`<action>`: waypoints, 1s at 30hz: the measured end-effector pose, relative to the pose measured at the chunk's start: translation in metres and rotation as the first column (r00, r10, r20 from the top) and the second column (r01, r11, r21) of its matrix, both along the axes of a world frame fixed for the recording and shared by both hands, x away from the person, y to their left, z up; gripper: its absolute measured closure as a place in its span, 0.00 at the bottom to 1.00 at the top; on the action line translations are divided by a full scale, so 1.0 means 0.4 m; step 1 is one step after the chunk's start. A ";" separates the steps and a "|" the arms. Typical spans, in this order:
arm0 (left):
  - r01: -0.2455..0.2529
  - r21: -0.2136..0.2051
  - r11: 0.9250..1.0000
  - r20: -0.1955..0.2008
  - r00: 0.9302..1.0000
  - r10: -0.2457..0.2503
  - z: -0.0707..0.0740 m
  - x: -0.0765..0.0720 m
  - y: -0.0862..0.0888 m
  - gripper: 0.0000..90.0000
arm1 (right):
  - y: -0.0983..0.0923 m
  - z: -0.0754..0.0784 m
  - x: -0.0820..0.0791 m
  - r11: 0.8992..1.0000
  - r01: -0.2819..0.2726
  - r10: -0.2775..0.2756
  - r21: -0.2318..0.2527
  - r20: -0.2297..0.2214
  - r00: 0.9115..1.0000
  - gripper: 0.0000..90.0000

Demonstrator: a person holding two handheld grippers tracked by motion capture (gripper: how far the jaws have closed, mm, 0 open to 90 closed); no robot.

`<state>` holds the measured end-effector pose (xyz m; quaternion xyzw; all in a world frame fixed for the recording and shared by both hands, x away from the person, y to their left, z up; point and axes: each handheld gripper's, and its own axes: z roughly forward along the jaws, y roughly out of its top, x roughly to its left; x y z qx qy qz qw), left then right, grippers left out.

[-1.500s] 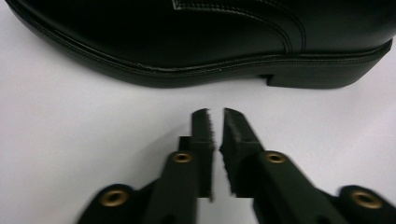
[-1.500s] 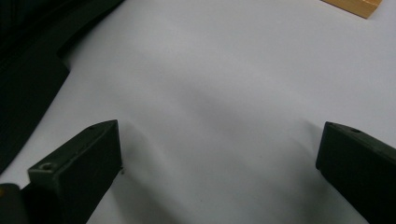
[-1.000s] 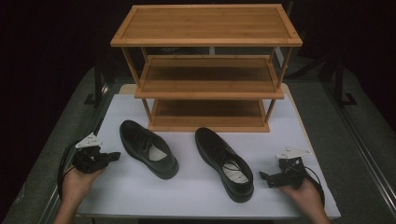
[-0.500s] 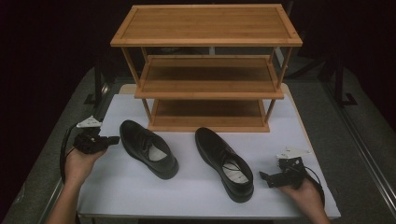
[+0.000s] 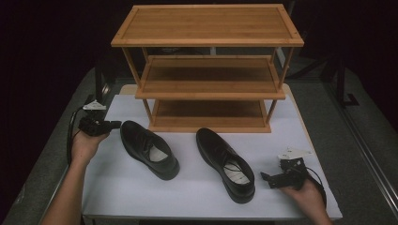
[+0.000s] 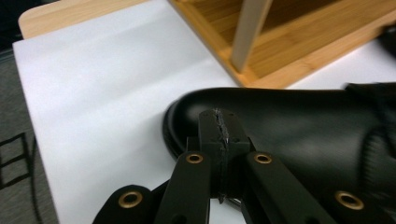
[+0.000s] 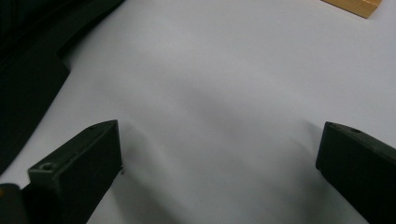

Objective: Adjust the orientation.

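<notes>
Right gripper [image 5: 273, 179] rests just beside the right shoe [image 5: 226, 163], jaws spread wide over bare white table [image 5: 197, 192]. Further back, left gripper [image 5: 111, 124], jaws pressed together, points at the left shoe [image 5: 149, 148], toe aimed toward the rack [image 5: 209, 79].

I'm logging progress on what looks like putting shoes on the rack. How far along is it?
Nothing is shelved: the wooden rack has all three shelves bare. Both black shoes sit on the white tabletop. In hand: the left gripper, jaws shut, points at the toe of the left shoe. The right gripper rests open beside the right shoe. Grasping and placing both shoes is left.
</notes>
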<state>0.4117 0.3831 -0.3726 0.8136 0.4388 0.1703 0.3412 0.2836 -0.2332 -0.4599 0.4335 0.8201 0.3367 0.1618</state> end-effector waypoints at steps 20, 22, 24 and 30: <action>-0.069 0.102 0.992 -0.090 0.993 0.078 -0.108 0.140 0.008 1.00 | 0.000 0.000 0.000 1.000 0.000 0.000 0.001 0.000 1.000 0.00; -0.067 0.104 0.992 -0.091 0.993 0.077 -0.111 0.140 0.007 1.00 | 0.000 0.000 0.000 1.000 0.000 0.000 0.001 0.000 1.000 0.00; -0.068 0.109 0.992 -0.091 0.993 0.078 -0.112 0.141 0.005 1.00 | 0.000 0.000 0.000 1.000 0.000 0.000 0.001 0.000 1.000 0.00; -0.063 0.123 0.990 -0.085 0.994 0.074 -0.111 0.140 0.002 1.00 | 0.000 0.000 0.000 1.000 0.000 0.000 0.001 0.000 1.000 0.00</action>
